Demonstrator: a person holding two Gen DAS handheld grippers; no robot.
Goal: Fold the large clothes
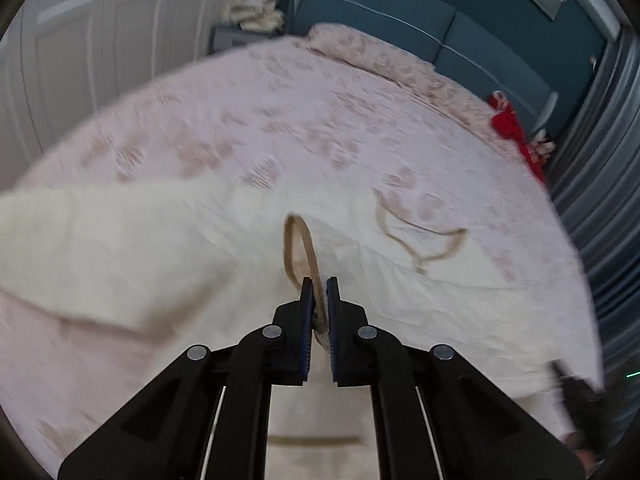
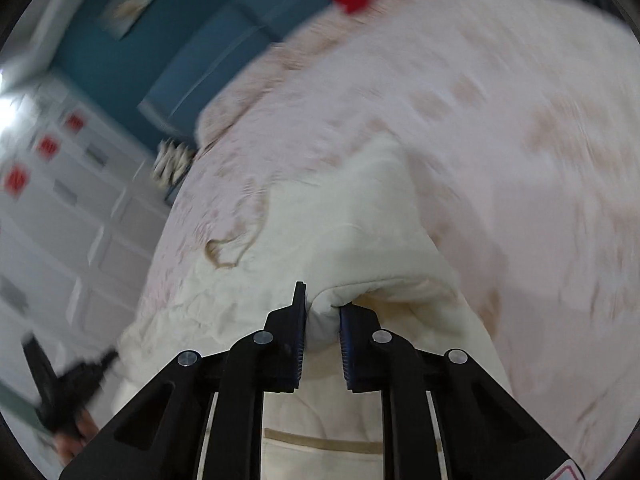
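A large cream garment [image 1: 120,248] lies spread over a bed with a pale pink cover [image 1: 320,120]. My left gripper [image 1: 320,285] is shut on a tan strap loop [image 1: 298,240] of the garment, which arches up from between the pads. A second tan strap [image 1: 420,240] lies loose on the cloth to the right. In the right wrist view my right gripper [image 2: 323,299] is shut on a bunched fold of the cream garment [image 2: 360,220], lifted into a ridge. The other gripper shows blurred at the lower left [image 2: 68,392], with a hand under it.
A teal headboard [image 1: 440,20] runs along the far side of the bed. Red cloth [image 1: 512,128] lies at the bed's far right corner by a grey curtain [image 1: 600,200]. White wardrobe doors [image 1: 100,40] stand at the left, and a cream pile [image 1: 256,12] sits on a nightstand.
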